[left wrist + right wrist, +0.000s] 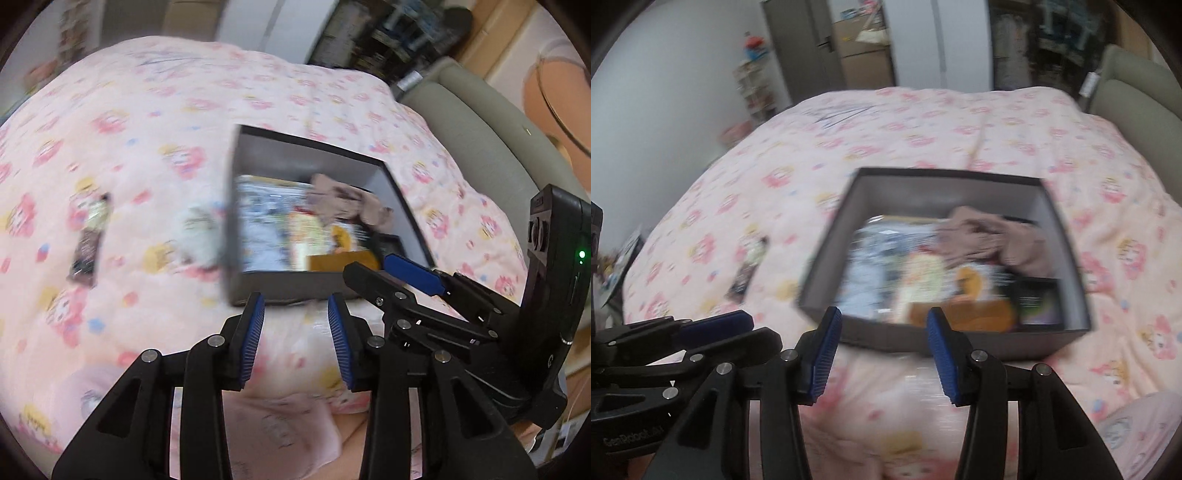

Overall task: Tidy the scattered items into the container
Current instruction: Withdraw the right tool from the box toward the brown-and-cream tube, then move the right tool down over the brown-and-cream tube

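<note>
A grey open box (pixel 258 288) (pixel 923 339) sits on the pink flowered duvet. It holds printed packets, a beige cloth (pixel 347 206) (pixel 997 236) and an orange-yellow item. Left of the box lie a dark snack packet (pixel 88 240) (pixel 748 269) and a small white fluffy thing (pixel 199 236). My left gripper (pixel 295 299) (pixel 762 326) hovers just before the box's near wall, open, nothing between its blue pads. My right gripper (pixel 883 312) (pixel 365 264) hangs beside it over the box's near edge, open too, with nothing in it. Motion blur smears the details.
The duvet (pixel 166 110) covers the whole bed. A grey-green padded headboard (pixel 480 122) (pixel 1137 96) borders it on the right. A person's arm (pixel 546 92) shows at the upper right. Shelves and a door stand behind the bed. A pink folded cloth (pixel 280 424) lies under the grippers.
</note>
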Available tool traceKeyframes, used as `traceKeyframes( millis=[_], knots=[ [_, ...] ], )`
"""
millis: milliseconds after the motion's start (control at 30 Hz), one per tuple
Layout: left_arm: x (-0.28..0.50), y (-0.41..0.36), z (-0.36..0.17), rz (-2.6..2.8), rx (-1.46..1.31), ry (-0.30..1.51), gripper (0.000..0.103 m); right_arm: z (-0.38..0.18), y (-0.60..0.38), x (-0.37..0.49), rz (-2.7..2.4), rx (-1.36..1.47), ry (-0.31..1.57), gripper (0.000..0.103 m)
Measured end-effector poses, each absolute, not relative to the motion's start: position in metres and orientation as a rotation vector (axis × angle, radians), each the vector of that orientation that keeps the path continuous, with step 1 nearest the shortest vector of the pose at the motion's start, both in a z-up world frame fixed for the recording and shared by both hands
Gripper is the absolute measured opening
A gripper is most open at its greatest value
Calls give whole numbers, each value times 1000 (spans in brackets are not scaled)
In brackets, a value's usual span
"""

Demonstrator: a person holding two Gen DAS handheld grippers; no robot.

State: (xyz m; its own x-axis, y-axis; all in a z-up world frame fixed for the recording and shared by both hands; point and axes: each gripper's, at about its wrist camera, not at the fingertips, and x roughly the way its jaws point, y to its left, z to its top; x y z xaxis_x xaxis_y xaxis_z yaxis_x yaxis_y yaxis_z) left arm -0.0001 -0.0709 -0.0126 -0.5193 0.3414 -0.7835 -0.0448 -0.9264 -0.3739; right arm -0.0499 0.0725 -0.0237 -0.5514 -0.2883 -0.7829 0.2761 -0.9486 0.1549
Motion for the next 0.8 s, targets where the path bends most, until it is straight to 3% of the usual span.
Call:
traceKeyframes(
  millis=[267,500,800],
  knots=[
    [19,-176,-40,2633,-1429,-728,36,-54,-36,-63,-2204,1324,-42,44],
    [5,-266,-113,2569,-1538,-1013,36,-101,-104,-95,-2077,1458,7,44],
    [-51,-324,-167,2477,-1603,-1117,36,-156,-175,-139,-1948,1525,164,44]
  ],
)
